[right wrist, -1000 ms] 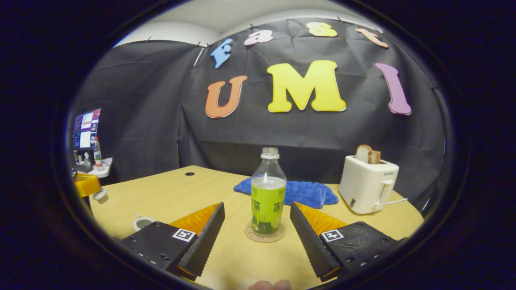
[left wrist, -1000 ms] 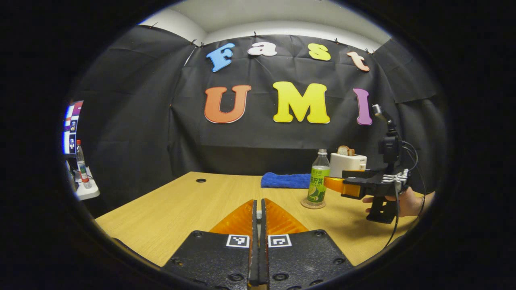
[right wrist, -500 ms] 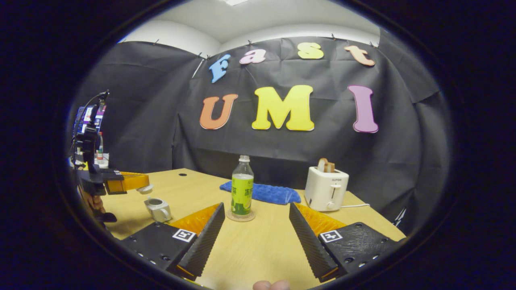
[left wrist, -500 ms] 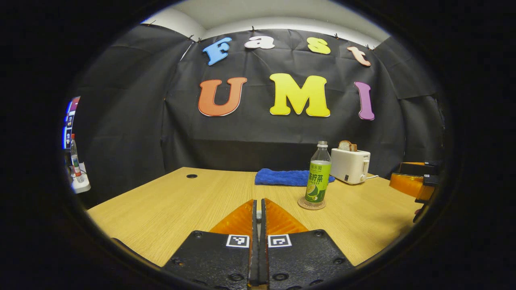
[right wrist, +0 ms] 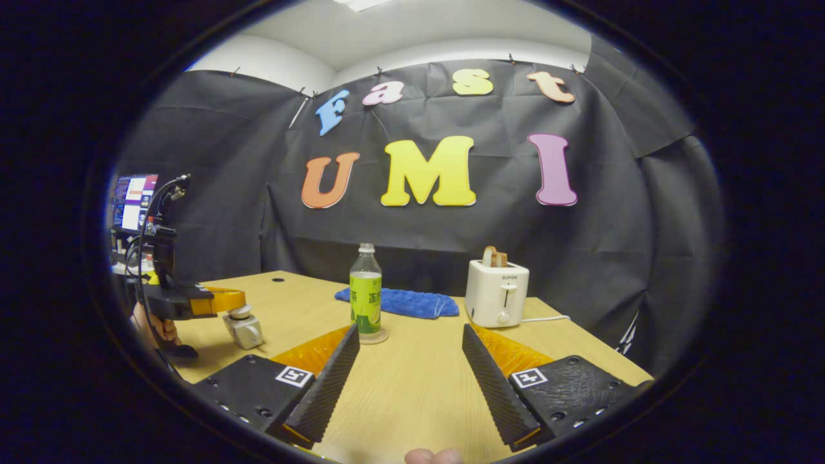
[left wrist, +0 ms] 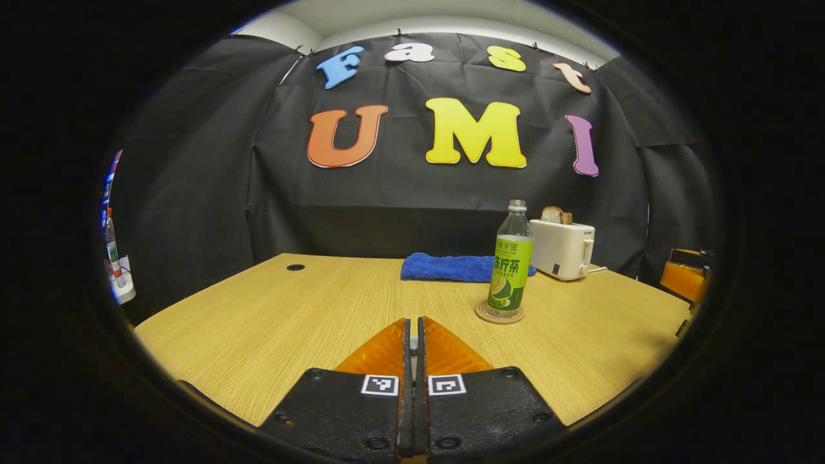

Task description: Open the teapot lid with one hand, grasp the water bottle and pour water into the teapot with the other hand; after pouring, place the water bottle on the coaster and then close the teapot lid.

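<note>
A: Right gripper view, far left of frame. The left gripper, held in a hand, sits over the teapot. The lid lies at the fingertips, on or just above the pot's mouth; contact between lid and pot can't be judged at this size.

B: Jaw state there?

A: In the left gripper view, bottom centre, the left gripper has its jaws drawn together to a thin slit. A sliver of something pale shows in the slit; whether both fingers press the lid, cannot tell.

B: Moving right, the bottle?

A: Water bottle stands upright just left of centre, long axis vertical, neck pointing up, no cap visible on it, base on the coaster. In the left gripper view it stands right of centre, on the coaster.

B: Behind it?

A: Blue cloth flat on the table, then a white toaster with bread in it, right of centre.

B: Right gripper?

A: Bottom of its own view, the right gripper has its jaws spread wide, holding nothing, touching nothing, well short of the bottle.
</note>
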Demonstrator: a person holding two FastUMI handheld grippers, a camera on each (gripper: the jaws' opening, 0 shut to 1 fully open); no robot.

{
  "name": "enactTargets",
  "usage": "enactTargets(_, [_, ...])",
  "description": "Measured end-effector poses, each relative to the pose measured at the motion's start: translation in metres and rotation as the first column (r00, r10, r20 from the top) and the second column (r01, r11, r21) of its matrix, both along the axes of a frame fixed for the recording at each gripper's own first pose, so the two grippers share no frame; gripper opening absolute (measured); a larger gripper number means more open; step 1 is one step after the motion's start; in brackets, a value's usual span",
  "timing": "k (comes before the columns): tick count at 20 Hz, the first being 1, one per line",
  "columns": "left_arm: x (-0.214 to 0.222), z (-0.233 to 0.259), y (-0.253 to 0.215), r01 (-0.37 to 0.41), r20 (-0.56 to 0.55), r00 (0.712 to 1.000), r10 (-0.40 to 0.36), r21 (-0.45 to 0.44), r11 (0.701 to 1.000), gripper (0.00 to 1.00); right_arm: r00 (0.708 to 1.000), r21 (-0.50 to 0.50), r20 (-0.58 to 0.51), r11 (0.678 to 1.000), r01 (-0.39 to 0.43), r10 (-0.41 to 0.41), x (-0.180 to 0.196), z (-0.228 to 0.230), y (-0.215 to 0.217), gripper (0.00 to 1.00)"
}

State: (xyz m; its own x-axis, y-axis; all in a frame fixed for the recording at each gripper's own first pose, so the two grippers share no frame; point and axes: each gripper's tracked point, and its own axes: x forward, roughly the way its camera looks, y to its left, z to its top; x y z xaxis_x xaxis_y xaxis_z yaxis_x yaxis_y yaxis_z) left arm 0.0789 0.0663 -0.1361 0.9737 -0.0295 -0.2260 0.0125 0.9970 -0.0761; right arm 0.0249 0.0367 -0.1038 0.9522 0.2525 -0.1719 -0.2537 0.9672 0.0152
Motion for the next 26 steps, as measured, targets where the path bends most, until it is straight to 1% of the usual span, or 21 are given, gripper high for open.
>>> enactTargets(6, [-0.004,-0.002,0.001,-0.013,-0.007,1.0,0.013,0.011,1.0,0.03,1.0,0.009,-0.006,1.0,-0.002,0.002,0.0,-0.004,0.001,0.96])
enactTargets(9, [-0.007,-0.011,0.001,-0.018,-0.036,0.999,0.018,-0.01,1.0,0.03,1.0,0.009,-0.008,1.0,-0.011,0.011,-0.002,-0.006,0.004,0.95])
enactTargets(11, [-0.005,-0.01,0.002,-0.032,-0.034,0.999,0.031,-0.009,0.999,0.03,1.0,0.012,-0.007,1.0,-0.009,0.01,-0.003,-0.007,0.004,0.95])
enactTargets(12, [-0.004,-0.009,0.002,-0.037,-0.032,0.999,0.037,-0.005,0.999,0.04,1.0,0.01,-0.008,1.0,-0.006,0.006,-0.002,-0.007,0.002,0.96])
enactTargets(13, [-0.004,-0.008,0.003,-0.041,-0.027,0.999,0.041,-0.002,0.999,0.07,1.0,0.011,-0.004,1.0,-0.004,0.004,-0.002,-0.006,0.001,0.96])
enactTargets(14, [-0.005,-0.006,0.006,-0.059,-0.024,0.998,0.059,0.008,0.998,0.09,1.0,0.011,-0.001,1.0,0.001,-0.001,-0.002,-0.005,0.0,0.96])
enactTargets(15, [-0.007,-0.001,0.011,-0.082,-0.017,0.996,0.083,0.023,0.996,0.25,1.0,0.012,0.002,1.0,0.007,-0.007,-0.001,-0.004,-0.002,0.96])
enactTargets(18, [-0.014,0.024,0.022,-0.145,0.036,0.989,0.144,0.034,0.989,1.0,0.998,0.011,0.006,0.998,0.059,-0.059,0.003,-0.001,-0.013,0.97])
enactTargets(19, [-0.02,0.034,0.023,-0.154,0.049,0.987,0.153,0.029,0.988,0.98,0.997,0.013,0.008,0.997,0.073,-0.073,0.004,0.001,-0.015,0.96])
enactTargets(20, [-0.026,0.045,0.02,-0.154,0.058,0.987,0.153,0.023,0.988,0.98,0.996,0.017,0.013,0.996,0.084,-0.085,0.004,0.006,-0.018,0.97])
enactTargets(23, [-0.045,0.077,0.007,-0.159,0.084,0.984,0.156,0.024,0.987,0.98,0.992,0.042,0.043,0.992,0.116,-0.118,-0.001,0.027,-0.029,0.95])
enactTargets(26, [-0.064,0.105,-0.021,-0.127,0.118,0.985,0.124,0.018,0.992,0.98,0.988,0.071,0.071,0.989,0.133,-0.138,-0.012,0.052,-0.035,0.96])
